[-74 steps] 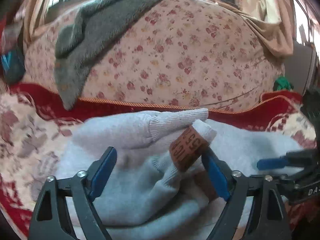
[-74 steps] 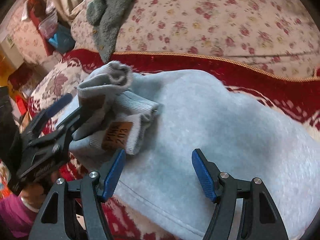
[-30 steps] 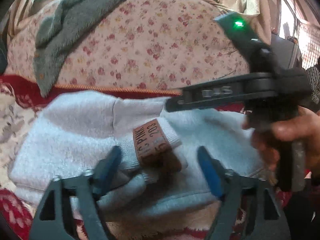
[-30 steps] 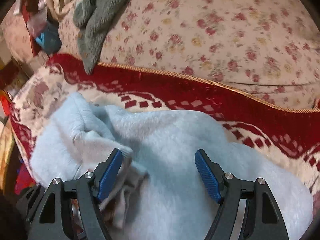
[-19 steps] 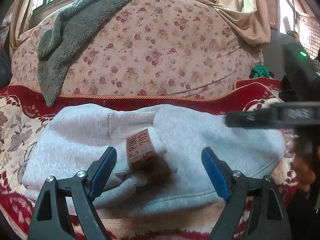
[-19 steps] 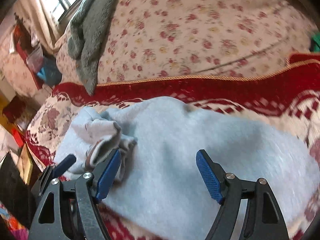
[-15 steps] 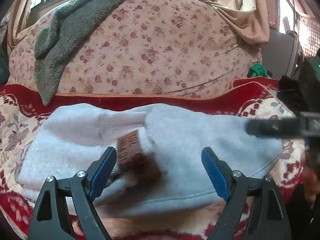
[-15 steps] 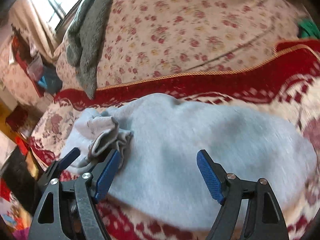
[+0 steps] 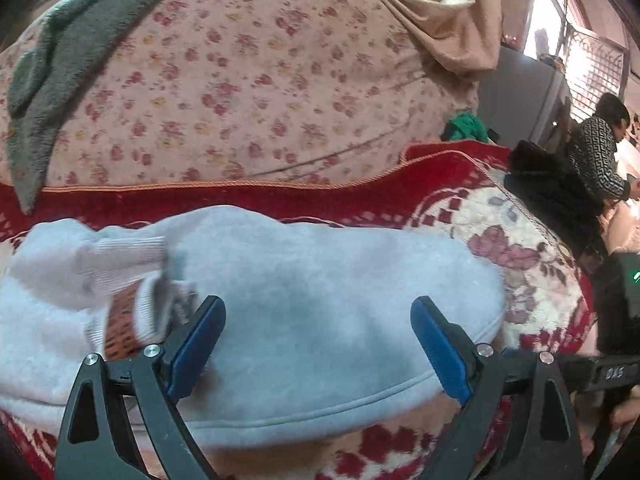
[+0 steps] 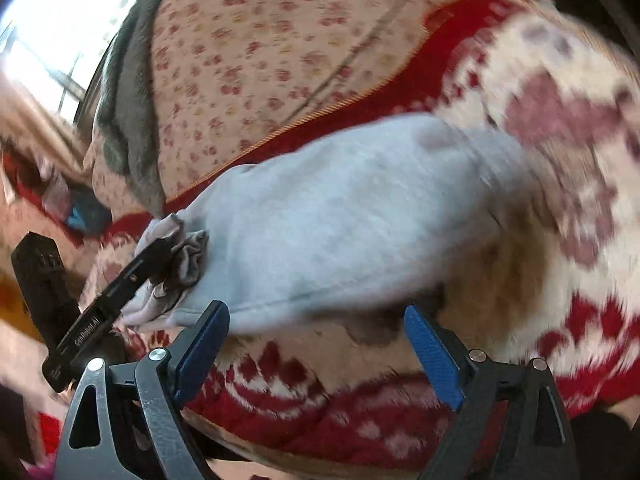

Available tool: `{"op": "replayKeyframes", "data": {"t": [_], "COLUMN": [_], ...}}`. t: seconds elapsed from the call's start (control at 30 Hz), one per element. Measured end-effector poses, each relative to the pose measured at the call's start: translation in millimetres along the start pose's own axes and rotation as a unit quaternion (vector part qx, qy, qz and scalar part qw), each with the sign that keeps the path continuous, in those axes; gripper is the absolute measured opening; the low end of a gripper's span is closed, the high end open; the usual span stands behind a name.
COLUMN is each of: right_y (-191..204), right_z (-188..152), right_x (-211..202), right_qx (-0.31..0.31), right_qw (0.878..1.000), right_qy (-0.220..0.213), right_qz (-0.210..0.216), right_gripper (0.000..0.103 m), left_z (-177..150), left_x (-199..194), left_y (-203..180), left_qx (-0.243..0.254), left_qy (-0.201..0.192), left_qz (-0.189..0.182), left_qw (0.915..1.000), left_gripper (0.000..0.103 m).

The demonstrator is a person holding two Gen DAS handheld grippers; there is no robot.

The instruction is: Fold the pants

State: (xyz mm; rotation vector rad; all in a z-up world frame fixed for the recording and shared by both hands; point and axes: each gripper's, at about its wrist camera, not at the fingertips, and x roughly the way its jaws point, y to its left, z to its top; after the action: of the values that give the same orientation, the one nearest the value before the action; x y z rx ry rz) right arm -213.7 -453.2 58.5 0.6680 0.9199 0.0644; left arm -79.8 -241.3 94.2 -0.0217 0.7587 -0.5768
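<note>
Left wrist view: the folded grey pants [image 9: 320, 320] lie on the red patterned blanket [image 9: 520, 280], in front of the flowered cushion [image 9: 260, 80]. Both the left gripper [image 9: 316, 336] and the right gripper [image 10: 316, 340] have just been opening; jaws stand wide, nothing between them.

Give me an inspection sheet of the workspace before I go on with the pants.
Surface: red and cream floral blanket, floral cushion behind it.
Job's things: grey pants folded into a bundle, cuffs and brown label on top at its left.
Clutter: grey towel over the cushion; green cloth at its right end.
Claws: left claw open, empty; right claw open, empty; jaws have just been opening.
Cables: nothing seen.
Surroundings: window, beige curtain, a person at far right.
</note>
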Motion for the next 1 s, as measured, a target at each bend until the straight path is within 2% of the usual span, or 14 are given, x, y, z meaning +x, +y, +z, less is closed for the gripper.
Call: {"op": "replayKeyframes", "data": {"t": [0.1,0.27,0.47,0.63,0.73,0.9,0.93,1.0], "right_y": [-21,-34,-33,-34,-33,-35,-37,-40], "right_z": [-5,-5,-1,4,7,11,11,12], "right_x": [4,16,32,37,41,49,50,52], "right_qx": [0.04,0.067,0.063,0.05,0.044,0.043,0.045,0.052], "right_qw": [0.999,0.997,0.997,0.997,0.996,0.995,0.994,0.993], "right_qy": [0.004,-0.006,-0.019,-0.043,-0.054,-0.07,-0.073,-0.078], "right_qz": [0.022,0.038,0.04,0.043,0.046,0.06,0.064,0.073], "right_gripper": [0.094,0.094,0.094,0.094,0.094,0.095,0.096,0.097], "left_z": [7,22,44,62,72,84,85,86], "left_x": [12,30,56,80,100,139,145,161], "left_y": [-6,-8,-11,-21,-28,-40,-42,-48], "left_qx": [0.008,0.009,0.007,0.027,0.034,0.063,0.068,0.087], "left_qy": [0.016,0.041,0.063,0.078,0.102,0.151,0.162,0.195], "left_qz": [-0.007,-0.038,-0.051,-0.065,-0.083,-0.116,-0.123,-0.149], "left_qw": [0.9998,0.9984,0.9967,0.9944,0.9908,0.9797,0.9768,0.9656], "left_gripper": [0.093,0.093,0.093,0.094,0.094,0.094,0.094,0.094]}}
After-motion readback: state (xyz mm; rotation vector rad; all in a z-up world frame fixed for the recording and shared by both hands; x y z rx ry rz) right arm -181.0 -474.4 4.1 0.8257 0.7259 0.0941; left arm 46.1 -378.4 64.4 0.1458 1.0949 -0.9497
